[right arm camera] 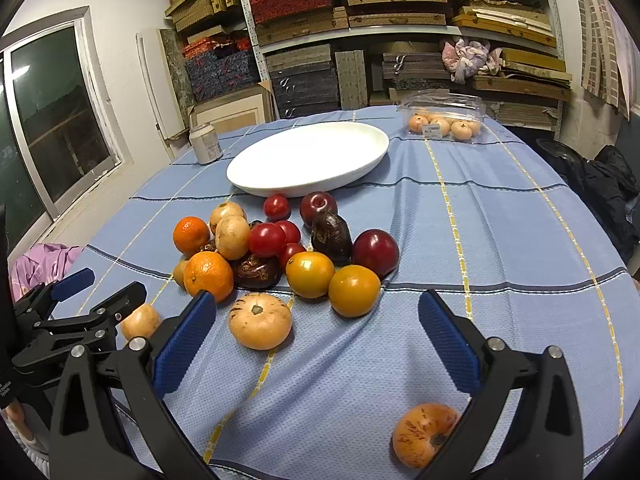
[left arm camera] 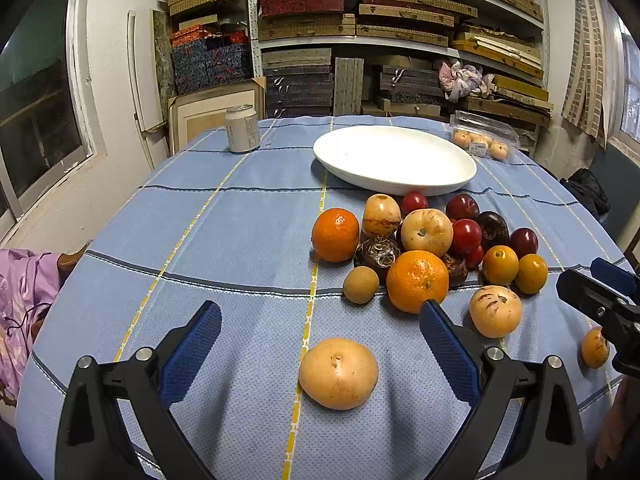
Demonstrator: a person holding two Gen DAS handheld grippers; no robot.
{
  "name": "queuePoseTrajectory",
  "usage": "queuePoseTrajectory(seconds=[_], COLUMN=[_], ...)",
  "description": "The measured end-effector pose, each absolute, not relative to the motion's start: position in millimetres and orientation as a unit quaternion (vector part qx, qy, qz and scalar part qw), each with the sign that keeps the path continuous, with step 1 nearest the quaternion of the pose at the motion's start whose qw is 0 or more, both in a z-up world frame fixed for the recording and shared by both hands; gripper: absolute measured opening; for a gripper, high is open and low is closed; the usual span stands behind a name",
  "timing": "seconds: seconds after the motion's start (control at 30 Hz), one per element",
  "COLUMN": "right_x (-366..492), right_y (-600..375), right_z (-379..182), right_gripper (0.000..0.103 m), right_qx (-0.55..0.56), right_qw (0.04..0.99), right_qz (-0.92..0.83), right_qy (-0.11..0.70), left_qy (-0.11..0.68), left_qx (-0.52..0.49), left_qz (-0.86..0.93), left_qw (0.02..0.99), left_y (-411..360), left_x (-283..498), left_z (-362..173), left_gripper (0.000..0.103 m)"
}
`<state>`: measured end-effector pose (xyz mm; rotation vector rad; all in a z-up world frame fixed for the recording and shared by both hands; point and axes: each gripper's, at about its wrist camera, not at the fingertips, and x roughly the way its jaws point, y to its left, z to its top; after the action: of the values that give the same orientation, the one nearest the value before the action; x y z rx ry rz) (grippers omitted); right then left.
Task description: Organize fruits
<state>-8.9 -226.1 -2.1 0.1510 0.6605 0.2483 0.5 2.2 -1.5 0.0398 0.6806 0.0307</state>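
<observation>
Fruits lie loose on the blue checked tablecloth [left arm camera: 240, 216], heaped just before the empty white oval plate [left arm camera: 394, 158].

Left gripper [left arm camera: 320, 332] spread wide, holding nothing; a pale tan round fruit [left arm camera: 338, 373] sits between its fingers, untouched. Right gripper [right arm camera: 318, 320] likewise agape and empty.

Risks: round fruit may roll off when the fingers close off-centre; nudging the heap could scatter it toward the table edge.

Count, as far as visible: two oranges, two yellow-orange fruits, roughly six tan ones, several red and dark ones partly hidden. One plate.
</observation>
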Motion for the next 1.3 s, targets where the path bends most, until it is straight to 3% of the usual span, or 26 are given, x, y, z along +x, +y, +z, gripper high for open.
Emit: queuePoseTrajectory(seconds=[0.73, 1.1, 1.3], right_x=[-9.8, -32.7, -42.6], right_y=[-231.0, -247.1, -244.8], right_z=[-2.0, 0.9, -2.0], right_gripper=[0.099, 0.099, 0.099], right_qx=[0.073, 0.124, 0.094], right_qw=[0.936, 0.934, 0.925], right_qz=[0.117, 0.193, 0.191], right_qy=[0.323, 0.274, 0.313], left_qy=[0.338, 0.38, 0.407], left_qx=[0.005, 0.024, -0.012], left_qz=[0.018, -0.002, -0.04], left_qw=[0.941, 0.925, 0.913], left_y=[8.7, 39.8, 46.8], left_x=[-2.3, -47.6, -38.2], left_z=[-3.1, -16.0, -20.9], left_gripper=[0.1, 0.1, 0.1])
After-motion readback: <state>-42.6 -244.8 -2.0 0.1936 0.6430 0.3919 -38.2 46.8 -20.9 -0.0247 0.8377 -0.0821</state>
